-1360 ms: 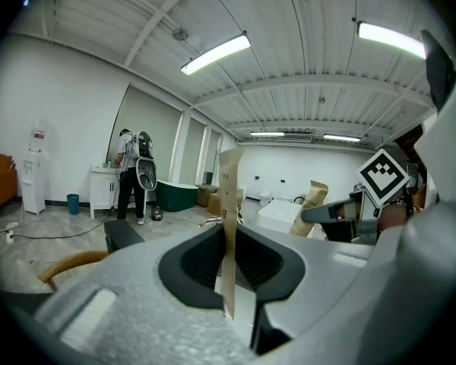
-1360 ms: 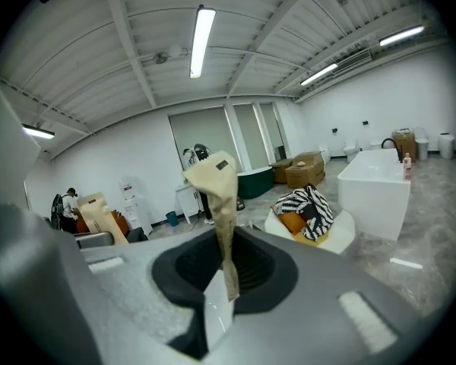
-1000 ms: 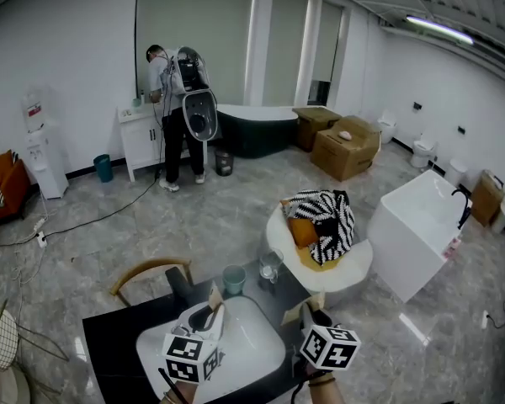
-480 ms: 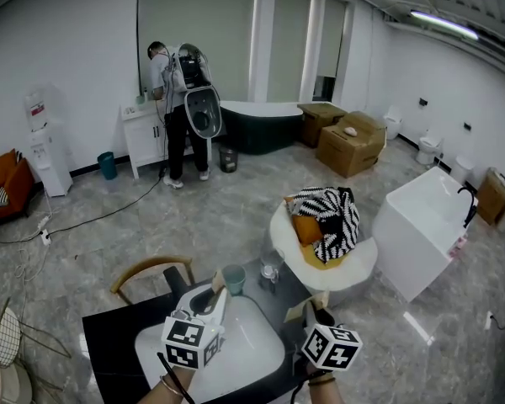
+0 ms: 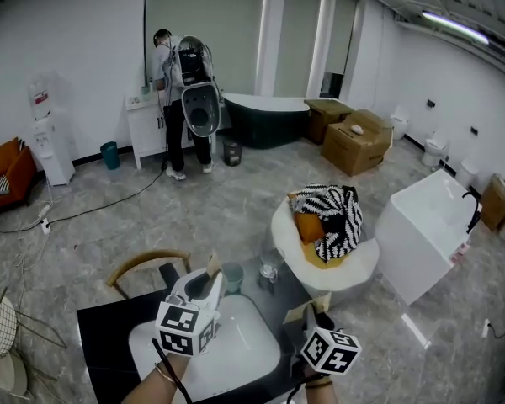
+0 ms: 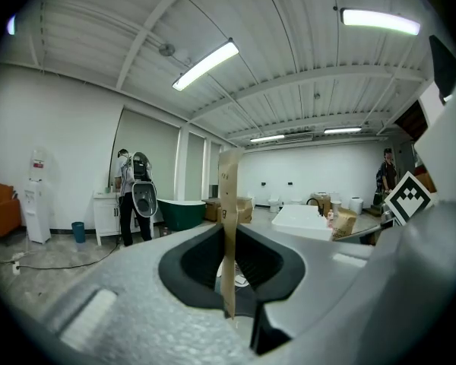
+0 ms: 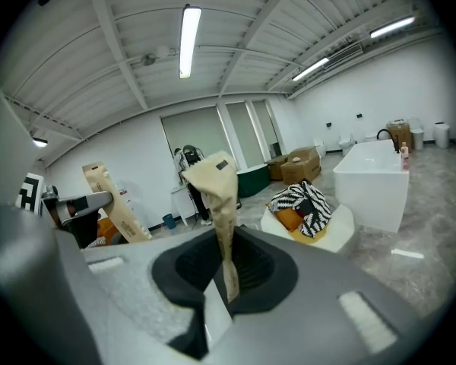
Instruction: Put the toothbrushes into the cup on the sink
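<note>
At the left of the head view, a wooden chair shows only its curved back; the rest is behind the dark bench. The white sink is set in that bench, and its near edge runs off the bottom of the picture.

The left hand-held gripper is above the far left part of the sink. Its jaws are closed on a tan toothbrush pack. In the left gripper view the pack stands upright and edge-on between them, so it shows as a thin strip and its print is too small to read. Whatever is inside the sleeve is not visible. The arm holding this hand-held gripper is cut off at the frame's lower edge.

The green cup stands on the bench just behind the sink, just right of that pack's tip and apart from it. Its inside cannot be made out. A clear glass stands beside it.

The right hand-held gripper is over the sink's right edge, mostly hidden behind its own marker cube. Its jaws are clamped on a second toothbrush pack, which has a crumpled, bent top. This pack is well apart from the cup.

Further right is a white tub with a striped cloth heaped in it.
</note>
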### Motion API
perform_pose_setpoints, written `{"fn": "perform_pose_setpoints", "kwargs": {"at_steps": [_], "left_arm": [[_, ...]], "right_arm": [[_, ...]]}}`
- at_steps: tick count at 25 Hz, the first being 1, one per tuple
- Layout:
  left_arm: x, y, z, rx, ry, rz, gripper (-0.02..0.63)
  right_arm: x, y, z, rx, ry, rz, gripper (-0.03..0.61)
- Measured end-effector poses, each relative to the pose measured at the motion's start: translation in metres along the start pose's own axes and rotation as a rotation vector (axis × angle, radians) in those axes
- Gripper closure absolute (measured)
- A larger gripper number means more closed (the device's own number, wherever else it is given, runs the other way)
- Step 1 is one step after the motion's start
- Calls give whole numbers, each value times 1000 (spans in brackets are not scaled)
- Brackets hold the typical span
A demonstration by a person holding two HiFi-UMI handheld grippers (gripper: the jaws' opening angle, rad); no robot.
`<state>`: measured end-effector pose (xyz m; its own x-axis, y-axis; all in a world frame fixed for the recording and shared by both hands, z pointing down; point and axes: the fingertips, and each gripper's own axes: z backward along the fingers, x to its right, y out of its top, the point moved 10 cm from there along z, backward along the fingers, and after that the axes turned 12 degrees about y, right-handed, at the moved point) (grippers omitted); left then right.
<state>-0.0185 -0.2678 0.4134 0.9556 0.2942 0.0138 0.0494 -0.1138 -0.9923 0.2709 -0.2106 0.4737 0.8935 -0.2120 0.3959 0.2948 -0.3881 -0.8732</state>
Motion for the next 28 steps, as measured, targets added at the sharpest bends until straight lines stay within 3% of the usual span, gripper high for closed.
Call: {"fn": "perform_pose_setpoints", "kwargs": {"at_steps": [15, 28], "left_arm": [[0, 4, -48, 62, 28, -10, 571], [6, -17, -84, 7, 27, -29, 571]], "right_arm": [[20, -7, -18, -33, -4, -28, 548], [40, -13, -32, -51, -10, -53, 548]]}}
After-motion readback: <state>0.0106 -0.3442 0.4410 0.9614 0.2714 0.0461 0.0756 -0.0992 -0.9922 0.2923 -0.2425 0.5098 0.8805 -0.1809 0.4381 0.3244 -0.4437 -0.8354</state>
